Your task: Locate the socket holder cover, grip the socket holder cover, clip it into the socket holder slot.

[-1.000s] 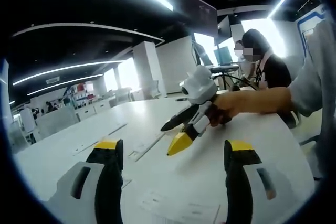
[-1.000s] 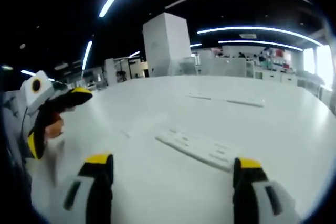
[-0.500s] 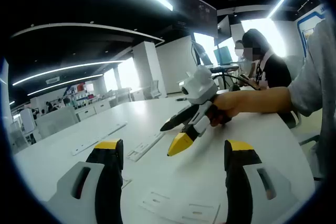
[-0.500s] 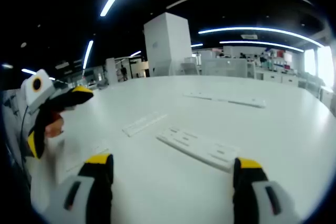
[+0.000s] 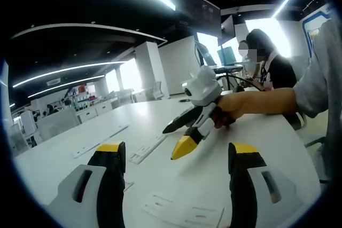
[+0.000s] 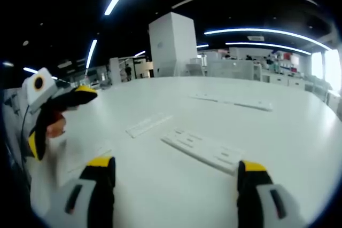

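Two grippers hover above a wide white table [image 6: 299, 132], both with jaws spread wide and nothing between them. In the left gripper view, the left gripper [image 5: 176, 182] shows its two black, yellow-tipped jaws rising from the bottom edge, well apart from each other. Beyond them the right gripper [image 5: 180, 138] comes in from the right, held in a hand [image 5: 228, 109] at the end of a grey sleeve [image 5: 318, 76]; its black and yellow jaws point down and to the left, open, just above the table. In the right gripper view, the right gripper [image 6: 173, 185] likewise shows its own jaws parted, and the left gripper [image 6: 56, 118] appears at the left edge, gripped by fingers [image 6: 55, 126], its yellow tips apart. Several flat white plastic strips lie on the table. A long strip with slots [image 6: 203, 149] lies straight ahead of the right gripper, near its jaws but not touched. A shorter, narrower strip [image 6: 148, 125] lies just beyond it to the left, and another long thin strip [image 6: 232, 101] lies farther off. I cannot tell which of these is the cover and which the holder. In the left gripper view, a flat white piece [image 5: 184, 216] lies between the left jaws, close to the bottom. A seated person [image 5: 272, 65] is behind the table.
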Demonstrator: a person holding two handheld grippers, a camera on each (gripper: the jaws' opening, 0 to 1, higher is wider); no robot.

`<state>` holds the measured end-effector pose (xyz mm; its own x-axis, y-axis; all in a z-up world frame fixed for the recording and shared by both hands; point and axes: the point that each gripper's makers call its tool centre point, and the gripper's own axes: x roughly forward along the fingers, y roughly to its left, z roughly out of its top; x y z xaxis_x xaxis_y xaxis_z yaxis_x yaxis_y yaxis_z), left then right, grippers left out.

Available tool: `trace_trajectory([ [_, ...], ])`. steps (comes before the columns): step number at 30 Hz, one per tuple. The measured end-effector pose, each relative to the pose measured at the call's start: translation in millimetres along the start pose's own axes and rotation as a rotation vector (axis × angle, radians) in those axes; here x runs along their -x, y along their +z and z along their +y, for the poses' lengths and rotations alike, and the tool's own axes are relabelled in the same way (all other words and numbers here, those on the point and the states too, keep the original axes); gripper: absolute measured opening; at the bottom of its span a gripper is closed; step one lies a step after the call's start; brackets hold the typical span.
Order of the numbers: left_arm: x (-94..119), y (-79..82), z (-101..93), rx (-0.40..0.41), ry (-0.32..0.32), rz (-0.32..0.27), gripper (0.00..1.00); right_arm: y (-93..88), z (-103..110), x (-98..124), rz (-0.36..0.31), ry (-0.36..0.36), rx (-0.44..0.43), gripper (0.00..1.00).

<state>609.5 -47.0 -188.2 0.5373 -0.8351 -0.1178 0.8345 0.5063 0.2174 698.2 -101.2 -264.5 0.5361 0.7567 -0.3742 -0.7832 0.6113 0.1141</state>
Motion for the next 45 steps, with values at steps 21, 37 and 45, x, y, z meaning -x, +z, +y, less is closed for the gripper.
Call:
trace_trajectory([
  [21,-0.2,-0.2,1.8,-0.011,0.005,0.007,0.77,0.3,8.5,-2.9,0.008,0.031,0.033,0.95],
  [37,0.2,-0.1,0.4,-0.012,0.004,0.007,0.77,-0.8,6.6,-2.3,0.012,0.024,0.003,0.95],
  [45,-0.2,-0.6,0.3,-0.012,0.002,0.009,0.77,0.4,5.7,-2.0,0.009,0.030,-0.004,0.95],
])
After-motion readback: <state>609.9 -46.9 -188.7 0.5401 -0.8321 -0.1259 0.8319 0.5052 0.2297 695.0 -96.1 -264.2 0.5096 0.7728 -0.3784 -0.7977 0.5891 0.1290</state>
